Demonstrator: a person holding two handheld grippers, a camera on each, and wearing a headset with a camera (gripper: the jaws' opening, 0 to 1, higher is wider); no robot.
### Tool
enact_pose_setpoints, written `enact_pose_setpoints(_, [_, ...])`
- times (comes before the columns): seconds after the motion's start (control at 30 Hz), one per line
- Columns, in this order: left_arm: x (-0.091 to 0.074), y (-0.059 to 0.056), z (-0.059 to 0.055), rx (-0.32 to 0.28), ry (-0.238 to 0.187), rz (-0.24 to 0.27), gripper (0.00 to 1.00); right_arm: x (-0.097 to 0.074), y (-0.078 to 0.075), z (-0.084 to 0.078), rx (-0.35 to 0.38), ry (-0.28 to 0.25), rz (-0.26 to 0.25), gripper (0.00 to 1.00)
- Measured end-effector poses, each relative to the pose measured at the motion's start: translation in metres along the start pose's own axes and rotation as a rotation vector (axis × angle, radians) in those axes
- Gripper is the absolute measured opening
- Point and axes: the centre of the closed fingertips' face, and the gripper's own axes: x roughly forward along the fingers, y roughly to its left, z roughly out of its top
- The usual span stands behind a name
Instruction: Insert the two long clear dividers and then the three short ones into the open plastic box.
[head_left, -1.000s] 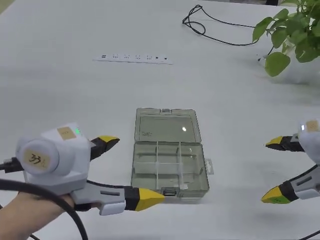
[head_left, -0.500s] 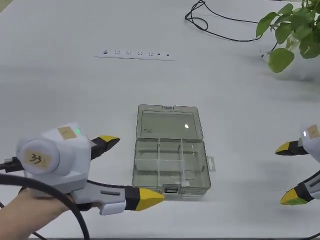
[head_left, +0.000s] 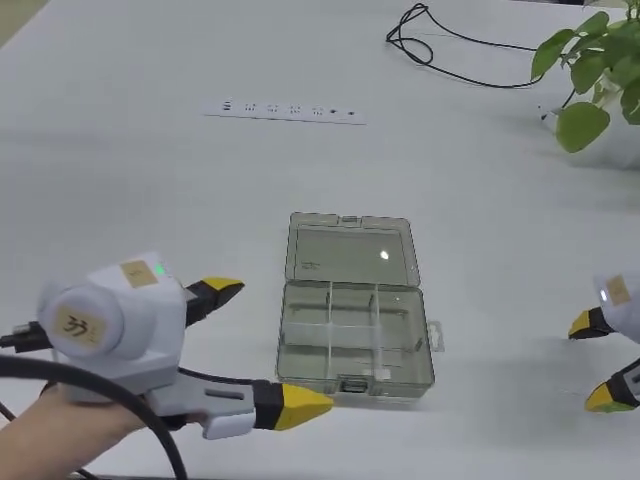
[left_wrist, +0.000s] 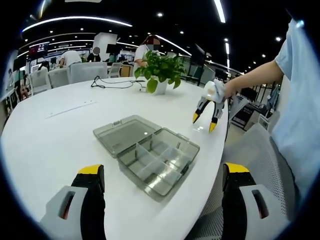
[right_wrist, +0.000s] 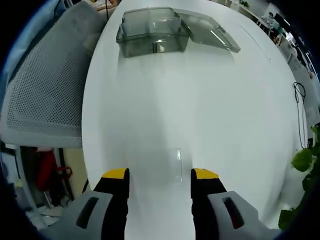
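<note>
The clear grey plastic box (head_left: 355, 335) lies open on the white table (head_left: 150, 180), its lid (head_left: 350, 250) flat behind it. Clear dividers stand inside and split it into compartments, as the box (left_wrist: 157, 157) in the left gripper view also shows. My left gripper (head_left: 262, 345) is open just left of the box, holding nothing. Far to the right of the box, my right gripper (head_left: 597, 360) is open near the table's front edge. In the right gripper view a small clear divider (right_wrist: 178, 166) lies flat on the table just ahead of the open right gripper (right_wrist: 160, 175), untouched, with the box (right_wrist: 152, 32) far ahead.
A white power strip (head_left: 290, 110) lies at the back. A black cable (head_left: 440, 50) and a green plant (head_left: 600, 60) sit at the back right. A grey mesh chair (right_wrist: 45, 90) stands beside the table edge. The person's sleeve (left_wrist: 295, 100) is at the right.
My right gripper has drawn to the right, away from the box and toward the table edge. The left gripper and the box stay put; the head camera shifted slightly.
</note>
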Motion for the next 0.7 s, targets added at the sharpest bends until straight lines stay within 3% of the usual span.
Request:
enact_pose_setpoints(0.5, [0.0006,0.0014,-0.0027,-0.014,-0.005,0.002,1.00,0.0042,-0.0020,-0.0002,-0.090,0.063,-0.008,0.37])
enact_pose_setpoints(0.7, [0.0016,0.0006,-0.0030,-0.014,-0.005,-0.001,1.00,0.0047,-0.0029,-0.0027,-0.082,0.050,-0.007,0.34])
